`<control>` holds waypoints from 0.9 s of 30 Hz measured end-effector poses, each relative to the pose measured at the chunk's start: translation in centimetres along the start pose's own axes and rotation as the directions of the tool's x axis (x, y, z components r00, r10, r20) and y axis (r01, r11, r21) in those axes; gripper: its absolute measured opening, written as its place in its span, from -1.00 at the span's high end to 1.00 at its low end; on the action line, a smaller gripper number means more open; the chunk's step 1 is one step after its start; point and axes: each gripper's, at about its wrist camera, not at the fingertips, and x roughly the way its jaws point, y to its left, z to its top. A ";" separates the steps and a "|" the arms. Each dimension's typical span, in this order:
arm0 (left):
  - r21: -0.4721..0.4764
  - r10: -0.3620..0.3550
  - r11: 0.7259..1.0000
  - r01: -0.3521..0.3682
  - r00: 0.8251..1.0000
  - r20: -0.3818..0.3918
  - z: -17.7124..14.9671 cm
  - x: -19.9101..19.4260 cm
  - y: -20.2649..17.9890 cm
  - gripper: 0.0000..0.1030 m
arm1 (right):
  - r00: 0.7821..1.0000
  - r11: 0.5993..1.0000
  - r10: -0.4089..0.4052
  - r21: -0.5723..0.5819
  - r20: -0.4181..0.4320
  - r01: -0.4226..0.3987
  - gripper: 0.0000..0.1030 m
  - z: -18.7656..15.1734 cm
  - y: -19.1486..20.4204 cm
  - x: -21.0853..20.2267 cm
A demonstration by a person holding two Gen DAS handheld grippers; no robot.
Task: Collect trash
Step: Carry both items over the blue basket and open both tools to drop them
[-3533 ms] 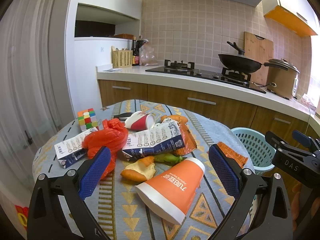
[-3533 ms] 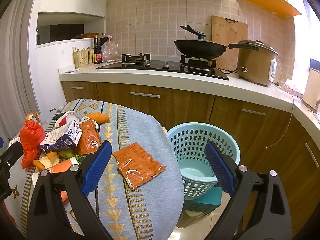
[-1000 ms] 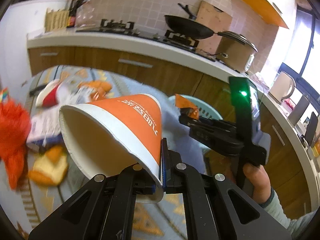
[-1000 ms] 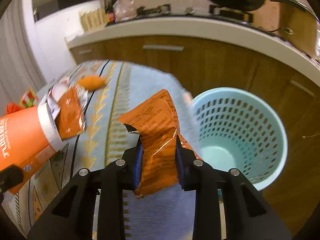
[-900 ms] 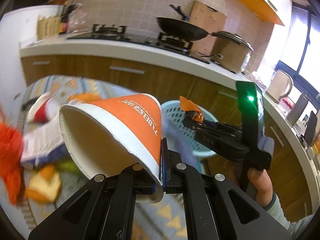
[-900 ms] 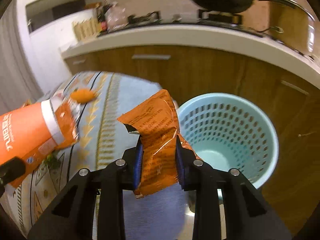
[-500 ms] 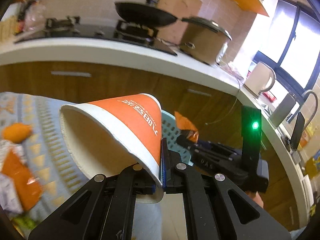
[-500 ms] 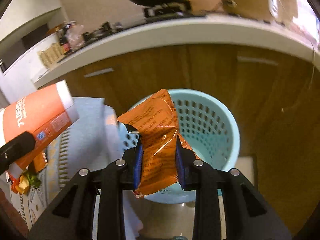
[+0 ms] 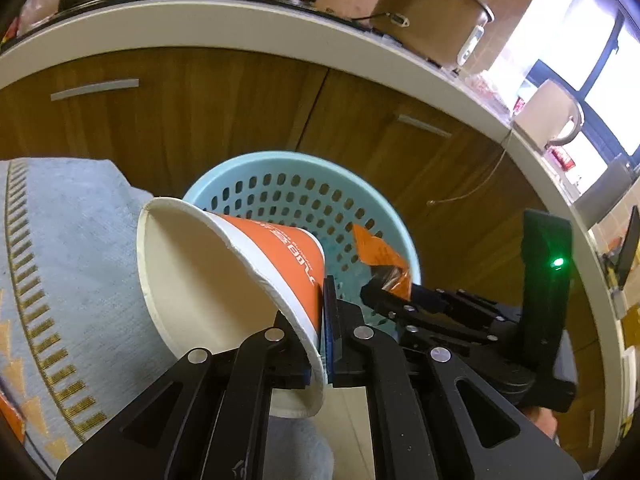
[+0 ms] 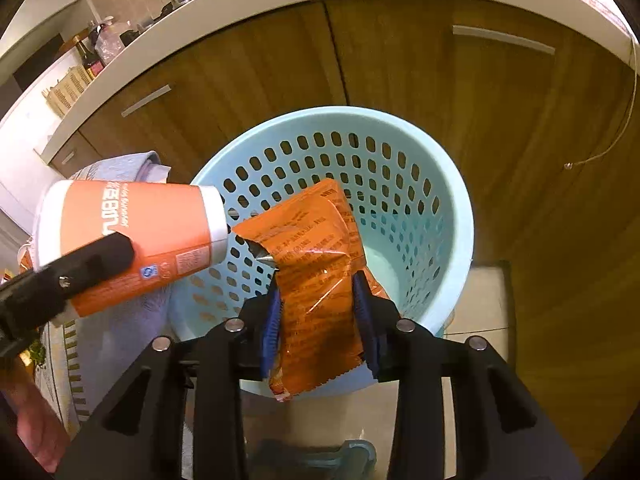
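Change since earlier: both claws have travelled from over the cluttered bench to above the basket; the littered bench top with its red bag, cartons and peels has slid out of view, and only the cloth's edge remains at the left of both views.
Left claw (image 9: 323,344): clamped on the rim wall of the orange paper cup (image 9: 224,280), one pad inside and one outside, with almost no gap between them.
Orange paper cup: tipped on its side at centre left of the left wrist view, mouth toward the camera, base pointing at the basket; in the right wrist view it sits at middle left, its white base just over the basket's left rim.
Right claw (image 10: 318,316): its jaws have just been opening; the orange snack wrapper (image 10: 316,280) is between the blue pads, which stand close at either side of it, and I cannot tell whether they press it.
Orange snack wrapper: crinkled, upright, directly above the basket's opening at frame centre.
Basket (image 10: 452,208): pale blue, perforated, round, on the floor before wooden cabinet doors (image 10: 248,80).
Bench cloth (image 9: 68,240): grey-blue with gold triangle trim, at the left edge.
Kitchen counter (image 9: 240,20): white-edged, arcing across the top, carrying a rice cooker (image 9: 432,20) at upper right.
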 end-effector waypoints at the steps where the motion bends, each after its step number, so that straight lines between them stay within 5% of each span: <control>1: -0.004 0.005 1.000 -0.005 1.000 -0.007 -0.1 0.2 0.1 0.92 | 1.000 1.000 0.001 0.001 -0.001 -0.001 0.14 0.0 -0.1 0.0; 7: 0.008 0.051 0.999 -0.051 0.999 0.003 -0.3 -0.2 0.1 0.31 | 1.000 1.000 -0.002 0.011 0.024 0.001 -0.04 -0.1 0.0 -0.5; 19: -0.034 0.068 0.997 -0.066 0.995 0.079 -1.3 -4.2 1.1 0.28 | 0.997 1.000 0.010 -0.011 0.074 -0.010 -0.04 -0.6 1.5 -3.1; 27: -0.055 0.106 0.994 -0.097 0.977 0.186 -3.5 -10.3 1.2 0.28 | 0.988 0.993 0.066 -0.102 0.137 -0.052 -0.04 -1.4 6.1 -6.5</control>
